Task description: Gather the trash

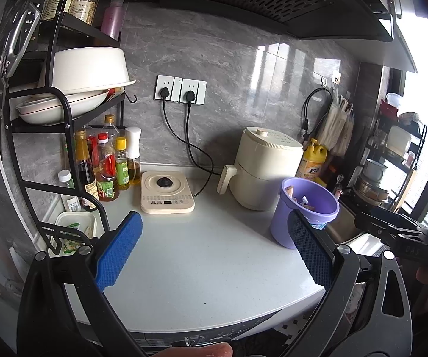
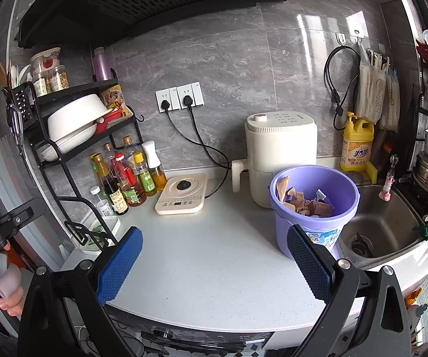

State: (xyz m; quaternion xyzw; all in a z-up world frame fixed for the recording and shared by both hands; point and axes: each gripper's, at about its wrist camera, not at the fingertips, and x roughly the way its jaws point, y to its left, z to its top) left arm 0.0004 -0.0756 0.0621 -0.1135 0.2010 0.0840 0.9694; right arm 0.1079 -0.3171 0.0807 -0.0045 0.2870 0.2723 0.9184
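A: What's the biggest thing in front of you?

B: The pale bench (image 2: 214,267), with bare surface between both my tools. At the back stands a cream air fryer (image 2: 279,154), and the steel sink (image 2: 386,226) is sunk into the right end.

A: And the trash?

B: It sits inside the purple bucket (image 2: 312,229), which stands upright on the bench just in front of the air fryer and beside the sink. Brown paper wrappers (image 2: 306,205) lie crumpled in the bottom of it.

A: Your tools?

B: My right tool (image 2: 214,264) hangs above the bench with its blue pads spread wide, nothing between them; the right pad shows in front of the bucket's wall. My left tool (image 1: 214,258) is likewise wide apart and empty, over the bench left of the bucket.

A: Anything smaller?

B: A flat cream cooker (image 2: 181,193) by the sauce bottles (image 2: 127,178), plugged into the wall.
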